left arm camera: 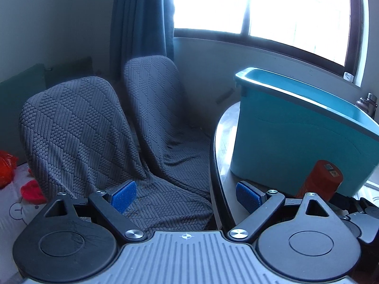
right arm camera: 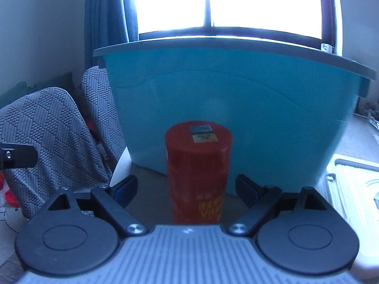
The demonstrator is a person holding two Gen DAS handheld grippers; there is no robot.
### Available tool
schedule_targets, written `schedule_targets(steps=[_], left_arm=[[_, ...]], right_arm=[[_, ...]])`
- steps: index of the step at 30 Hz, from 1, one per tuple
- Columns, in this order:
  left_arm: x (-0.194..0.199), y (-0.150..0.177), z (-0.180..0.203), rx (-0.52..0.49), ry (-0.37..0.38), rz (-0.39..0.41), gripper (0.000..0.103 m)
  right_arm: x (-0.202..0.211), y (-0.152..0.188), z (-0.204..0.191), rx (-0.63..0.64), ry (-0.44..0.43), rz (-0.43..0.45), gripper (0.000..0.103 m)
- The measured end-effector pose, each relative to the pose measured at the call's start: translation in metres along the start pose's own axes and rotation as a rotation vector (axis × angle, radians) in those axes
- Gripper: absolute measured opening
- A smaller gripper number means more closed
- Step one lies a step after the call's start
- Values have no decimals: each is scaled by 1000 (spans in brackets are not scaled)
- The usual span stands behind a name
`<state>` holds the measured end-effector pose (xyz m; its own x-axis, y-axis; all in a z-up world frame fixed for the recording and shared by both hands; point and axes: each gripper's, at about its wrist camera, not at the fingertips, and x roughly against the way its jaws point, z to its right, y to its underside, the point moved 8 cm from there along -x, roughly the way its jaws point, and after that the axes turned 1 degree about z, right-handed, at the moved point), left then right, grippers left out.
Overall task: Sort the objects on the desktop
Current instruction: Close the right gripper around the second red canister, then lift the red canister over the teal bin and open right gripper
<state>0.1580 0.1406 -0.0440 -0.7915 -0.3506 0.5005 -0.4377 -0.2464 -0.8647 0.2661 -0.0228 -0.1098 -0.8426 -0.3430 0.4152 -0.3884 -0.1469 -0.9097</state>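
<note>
At lower left of the left wrist view, the left gripper [left arm camera: 186,196] hangs spread wide and empty. At centre frame, the right gripper [right arm camera: 186,190] stands wide around the red canister [right arm camera: 197,172] on the bench [right arm camera: 146,177]; close squarely, then lift above the teal bin [right arm camera: 236,108] rim behind.

Open left tool [left arm camera: 186,196], teal bin [left arm camera: 296,142], red can [left arm camera: 319,179]

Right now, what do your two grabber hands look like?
Both look alike. The left gripper has black arms with silver screws, round black discs, a ribbed grey body with a tiny crosshair mark, and bright blue pads. The right gripper matches, its pads shadowed.
</note>
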Motion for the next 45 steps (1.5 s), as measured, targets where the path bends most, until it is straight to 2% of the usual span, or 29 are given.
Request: schedule_targets(steps=[2,4,5,23,33,38,45], left_arm=[[1,-2,2,6,-4,5,93],[2,-4,3,6,-7,9,93],[2,-4,3,5,-9,11,93],[10,-11,19,-17,21,21,93],[24,-27,16,-35,28,61,93],[33,-42,8,19,26,92,93],[35,-67,9,8,8,100,93]], right_arm=[[-2,2,-1,-1,2,0,86],[-1,4,-1,-3,-5,-11,54],[-1,4,-1,0,-2,-13,50],[28,6,7,-35,-32,-26,50],[62,-26,9,-5,-71,55,50],[79,-49,8,21,-81,86,50],[88,-80,14,20,-63,116,50]])
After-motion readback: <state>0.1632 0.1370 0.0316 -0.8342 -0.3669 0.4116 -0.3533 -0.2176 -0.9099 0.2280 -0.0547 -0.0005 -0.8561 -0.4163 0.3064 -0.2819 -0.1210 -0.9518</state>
